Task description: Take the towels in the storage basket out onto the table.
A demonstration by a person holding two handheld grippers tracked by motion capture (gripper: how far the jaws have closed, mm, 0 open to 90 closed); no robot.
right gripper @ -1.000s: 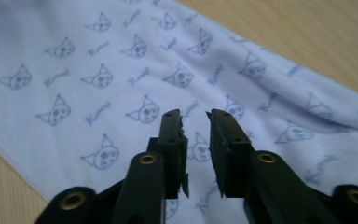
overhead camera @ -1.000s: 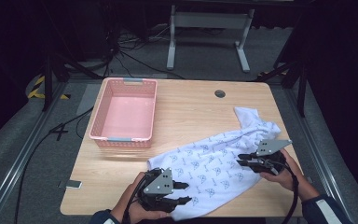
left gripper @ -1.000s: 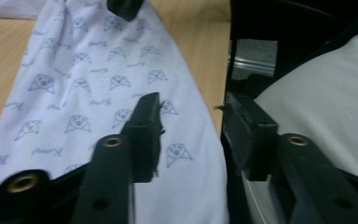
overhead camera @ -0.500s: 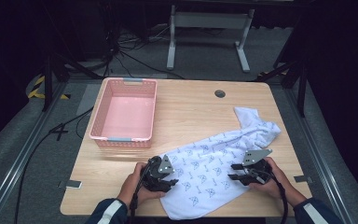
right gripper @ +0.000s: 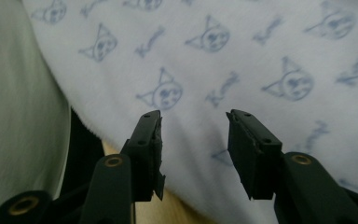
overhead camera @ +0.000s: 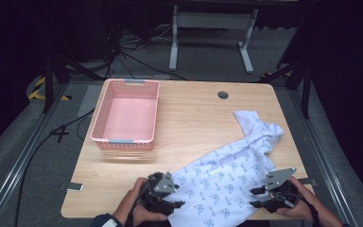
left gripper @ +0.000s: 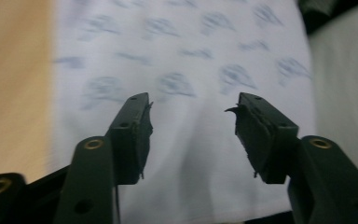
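Note:
A white garment point(overhead camera: 227, 175) printed with small blue cat faces lies spread across the table's near right part, one end bunched toward the far right. My left gripper point(overhead camera: 176, 204) hovers at the cloth's near left corner, jaws apart over the fabric point(left gripper: 191, 74), having just been opening, with nothing pinched between them. At the near right edge of the cloth my right gripper point(overhead camera: 256, 197) also stands with its jaws apart above the print point(right gripper: 200, 56); they too have just been opening, and nothing is held.
A pink plastic basket point(overhead camera: 105, 124) sits on the left half of the wooden table point(overhead camera: 194, 118). A round cable hole point(overhead camera: 223, 95) is near the far edge. The near edge of the table lies right under both hands.
Both hands have moved toward the near edge of the table, the right one sliding down along the cloth. Both pairs of jaws stand wider than before.

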